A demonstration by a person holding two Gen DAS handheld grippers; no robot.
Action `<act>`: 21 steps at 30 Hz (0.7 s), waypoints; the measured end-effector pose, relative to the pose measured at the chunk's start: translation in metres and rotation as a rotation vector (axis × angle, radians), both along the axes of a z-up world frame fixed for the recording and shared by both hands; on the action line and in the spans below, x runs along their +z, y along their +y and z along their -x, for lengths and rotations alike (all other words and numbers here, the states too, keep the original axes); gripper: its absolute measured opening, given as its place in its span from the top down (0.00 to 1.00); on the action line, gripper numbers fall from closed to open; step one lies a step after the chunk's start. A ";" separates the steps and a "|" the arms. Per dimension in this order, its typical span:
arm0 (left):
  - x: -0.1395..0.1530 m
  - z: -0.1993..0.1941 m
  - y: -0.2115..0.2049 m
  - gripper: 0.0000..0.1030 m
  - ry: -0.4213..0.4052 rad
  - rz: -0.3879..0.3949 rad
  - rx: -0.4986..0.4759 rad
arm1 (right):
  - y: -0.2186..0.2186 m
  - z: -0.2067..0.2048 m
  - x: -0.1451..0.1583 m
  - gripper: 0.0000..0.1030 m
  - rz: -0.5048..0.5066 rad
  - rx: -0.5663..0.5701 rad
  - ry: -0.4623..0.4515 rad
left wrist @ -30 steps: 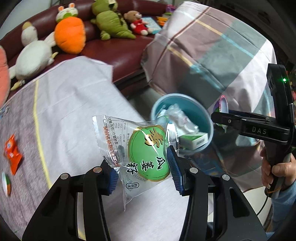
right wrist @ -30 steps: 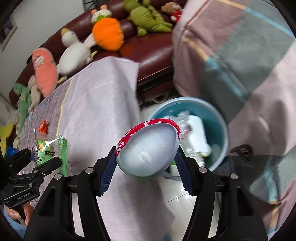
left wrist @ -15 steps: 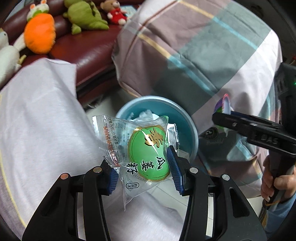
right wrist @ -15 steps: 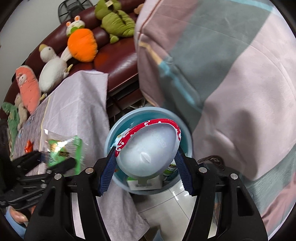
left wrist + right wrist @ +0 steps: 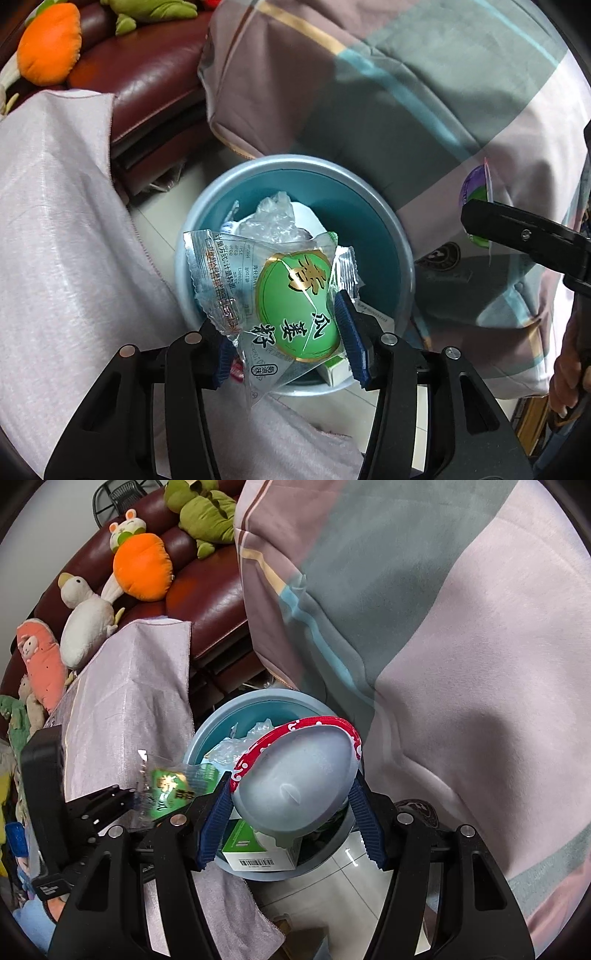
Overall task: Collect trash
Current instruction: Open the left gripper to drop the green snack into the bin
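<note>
My left gripper (image 5: 288, 332) is shut on a clear snack wrapper with a green oval label (image 5: 291, 306) and holds it over the blue trash bin (image 5: 384, 236). My right gripper (image 5: 291, 812) is shut on a pale plastic cup with a red patterned rim (image 5: 295, 779), held over the same bin (image 5: 221, 720). The bin holds crumpled clear plastic (image 5: 275, 225) and a green and white carton (image 5: 258, 849). The left gripper with its wrapper (image 5: 166, 786) shows at the left of the right wrist view. The right gripper arm (image 5: 524, 236) shows at the right of the left wrist view.
A table under a pale lilac cloth (image 5: 66, 240) borders the bin on the left. A dark red sofa (image 5: 207, 587) with plush toys (image 5: 142, 566) lies behind. A striped plaid cover (image 5: 461, 627) hangs close on the right. Tiled floor (image 5: 347, 893) shows below the bin.
Both grippers have moved from beside the table toward the bin and now hold the wrapper and the cup above it. Both stay shut on their items.
</note>
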State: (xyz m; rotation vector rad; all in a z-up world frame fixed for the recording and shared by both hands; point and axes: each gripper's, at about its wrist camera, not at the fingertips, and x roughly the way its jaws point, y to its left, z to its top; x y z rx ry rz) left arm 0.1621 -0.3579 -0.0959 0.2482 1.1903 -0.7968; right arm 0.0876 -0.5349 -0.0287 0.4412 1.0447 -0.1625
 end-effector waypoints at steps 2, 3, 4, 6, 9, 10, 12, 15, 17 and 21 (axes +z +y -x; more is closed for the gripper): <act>-0.006 0.000 -0.004 0.38 0.017 0.001 -0.010 | 0.000 -0.002 -0.002 0.42 -0.002 -0.002 0.002; -0.007 0.001 -0.006 0.35 0.018 -0.001 -0.013 | -0.001 -0.001 -0.002 0.42 -0.003 -0.002 0.002; -0.009 0.002 -0.007 0.30 0.014 -0.005 -0.016 | -0.001 -0.001 -0.003 0.42 -0.003 -0.004 0.003; -0.010 0.004 -0.009 0.26 0.007 -0.011 -0.021 | -0.002 -0.002 -0.004 0.42 -0.003 -0.005 0.005; -0.008 0.005 -0.006 0.23 0.015 -0.003 -0.017 | -0.002 -0.003 -0.005 0.42 -0.002 -0.004 0.011; -0.007 0.005 -0.005 0.23 0.016 -0.001 -0.015 | -0.001 -0.004 -0.006 0.42 -0.003 -0.002 0.012; -0.003 0.005 0.000 0.23 0.017 0.000 0.002 | 0.001 -0.005 -0.007 0.42 -0.003 0.003 0.015; 0.003 0.006 0.008 0.19 0.004 -0.003 0.017 | 0.004 -0.008 -0.010 0.42 -0.003 0.013 0.021; 0.007 0.008 0.016 0.18 -0.011 -0.002 0.029 | 0.008 -0.011 -0.013 0.42 -0.003 0.023 0.028; 0.013 0.008 0.027 0.17 -0.020 0.007 0.048 | 0.014 -0.021 -0.023 0.42 -0.005 0.034 0.049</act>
